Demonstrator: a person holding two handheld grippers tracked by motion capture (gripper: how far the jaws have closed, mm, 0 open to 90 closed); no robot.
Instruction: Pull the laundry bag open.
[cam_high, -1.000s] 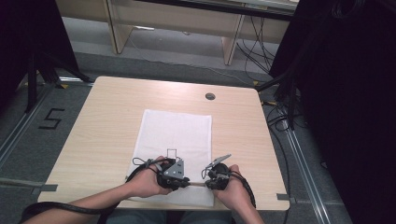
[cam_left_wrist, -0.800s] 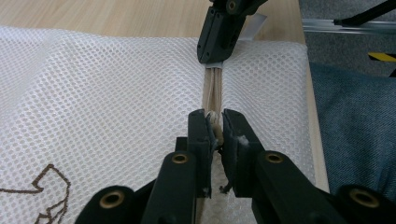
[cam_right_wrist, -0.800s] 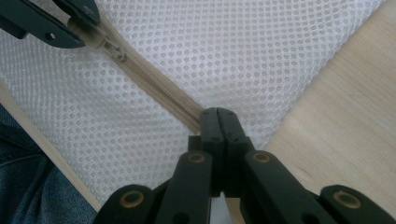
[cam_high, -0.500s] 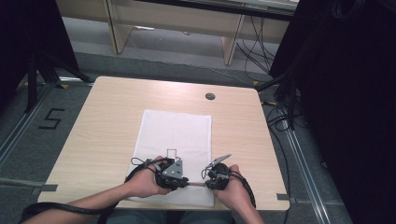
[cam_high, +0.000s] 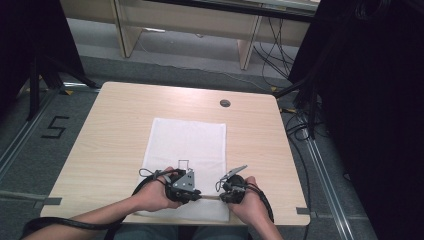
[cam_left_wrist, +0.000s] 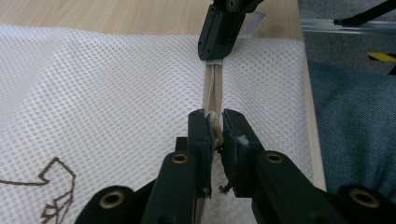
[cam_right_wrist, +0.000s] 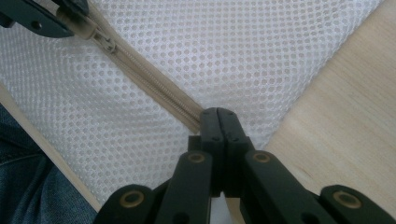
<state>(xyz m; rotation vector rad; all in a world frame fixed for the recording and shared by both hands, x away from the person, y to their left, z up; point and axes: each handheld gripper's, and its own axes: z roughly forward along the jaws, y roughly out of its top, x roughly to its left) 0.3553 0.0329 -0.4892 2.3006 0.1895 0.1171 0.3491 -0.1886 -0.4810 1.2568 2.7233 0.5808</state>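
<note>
on 1 wood table (cam_high: 120, 125): 1 mesh bag (cam_high: 187, 145), 2 tongs, l (cam_left_wrist: 214, 122) & r (cam_right_wrist: 218, 113), both clenched on its zipper (cam_right_wrist: 154, 93).

Bare table (cam_high: 120, 130) lies open left, right and beyond the white mesh bag (cam_high: 187, 145); only a small round grommet (cam_high: 225, 103) interrupts the far side; along the near edge, the left gripper (cam_high: 192, 192) and right gripper (cam_high: 225, 192) crowd the bag's zipper (cam_left_wrist: 212, 88), leaving a narrow gap between them.
</note>
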